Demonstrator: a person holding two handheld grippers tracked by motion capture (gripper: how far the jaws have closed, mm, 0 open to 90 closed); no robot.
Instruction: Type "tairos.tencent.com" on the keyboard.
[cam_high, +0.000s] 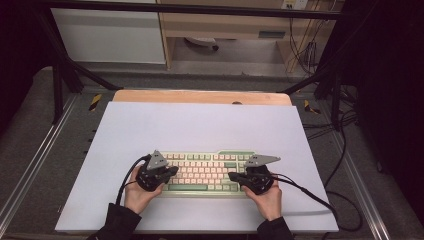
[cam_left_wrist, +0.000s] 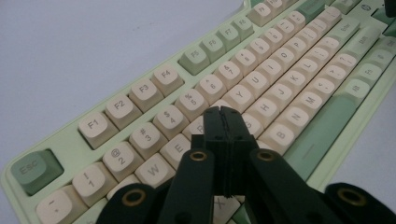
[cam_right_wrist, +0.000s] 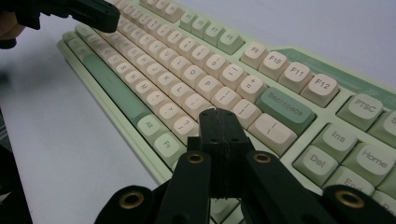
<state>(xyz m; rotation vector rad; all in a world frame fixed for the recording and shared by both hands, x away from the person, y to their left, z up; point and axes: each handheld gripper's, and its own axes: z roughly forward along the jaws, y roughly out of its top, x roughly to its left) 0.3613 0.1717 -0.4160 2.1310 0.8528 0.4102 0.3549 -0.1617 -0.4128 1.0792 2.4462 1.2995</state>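
Hovering low over the left end of the keyboard (cam_high: 205, 172), the left gripper (cam_high: 169, 171) sits in the person's left hand (cam_high: 137, 192), its cable looping back toward the sleeve. Fingers (cam_left_wrist: 215, 122) pressed together, nothing between them — in the left gripper view their joined tips stand over the letter rows near the E and R keys, with the green Esc key (cam_left_wrist: 35, 169) at the lower left of that view. Whether the tips touch a key I cannot tell.

Keyboard itself: pale green case, cream keys, a darker green space bar (cam_high: 187, 187). It lies flat on the white mat (cam_high: 200, 125) covering the table (cam_high: 200, 96), toward the near edge and roughly centred between the two hands, long side facing the person.

Right end of the keyboard — the right gripper (cam_high: 233, 176) is held in the right hand (cam_high: 267, 200), grey three-cornered plate on top, cable trailing off to the right across the mat. Its fingers (cam_right_wrist: 211, 122) are likewise pressed together and hold nothing. In the right gripper view the closed tips sit above the keys just below the green Backspace key (cam_right_wrist: 285, 106), with Ins, Del and Home to the right; the left gripper shows dark at that view's upper left corner, well apart.
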